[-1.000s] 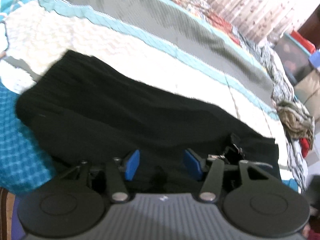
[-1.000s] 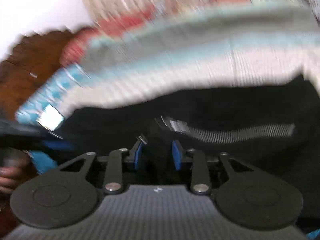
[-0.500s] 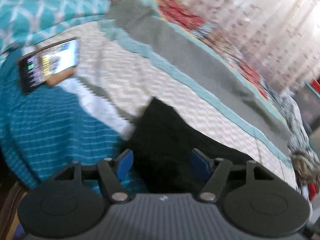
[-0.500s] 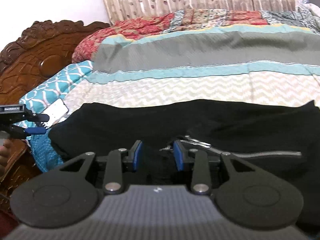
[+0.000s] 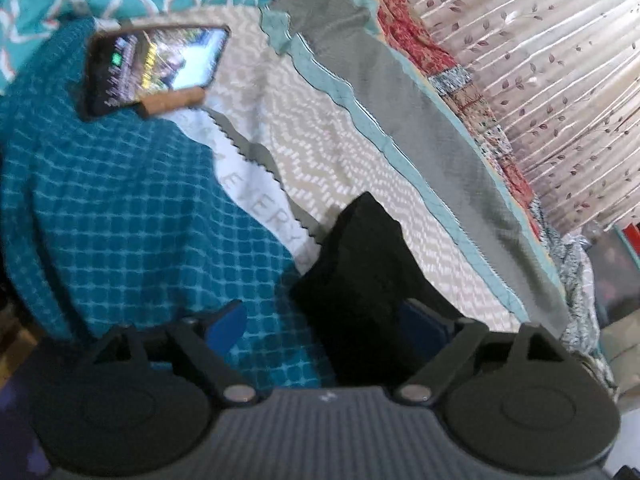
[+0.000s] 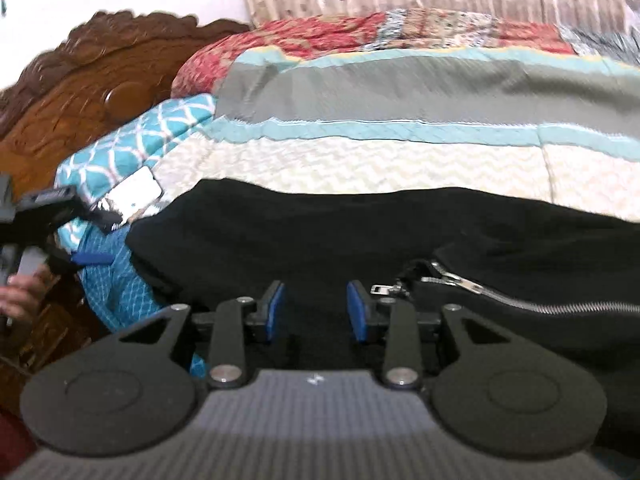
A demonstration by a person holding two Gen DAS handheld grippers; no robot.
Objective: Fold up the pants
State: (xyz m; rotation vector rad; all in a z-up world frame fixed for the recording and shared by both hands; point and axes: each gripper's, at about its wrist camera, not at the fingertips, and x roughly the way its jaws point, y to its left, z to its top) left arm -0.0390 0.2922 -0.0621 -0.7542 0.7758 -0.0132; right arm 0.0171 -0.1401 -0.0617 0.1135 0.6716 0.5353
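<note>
Black pants [image 6: 360,232] lie lengthwise across the striped bedspread [image 6: 360,160], their silver zipper [image 6: 500,296] at the right. My right gripper [image 6: 317,312] sits low on the near edge beside the zipper pull, its blue pads closed on a bunch of black cloth. In the left wrist view, one narrow end of the pants [image 5: 360,272] reaches between the jaws of my left gripper [image 5: 326,324]. Those jaws are opening wide; the cloth lies by the right pad, and the left pad stands apart over teal cloth.
A lit phone [image 5: 156,64] rests on a teal checked cloth [image 5: 120,220] beside the pants' end. A carved wooden headboard [image 6: 80,92] stands at the left, a curtain [image 5: 540,60] behind the bed. A person's hand [image 6: 20,296] holds the left gripper. Loose clothes [image 5: 580,280] pile at the bed's far side.
My left gripper has travelled along the pants to their narrow end and its jaws have spread; the phone came into view. The right gripper shifted slightly, still on the cloth by the zipper.
</note>
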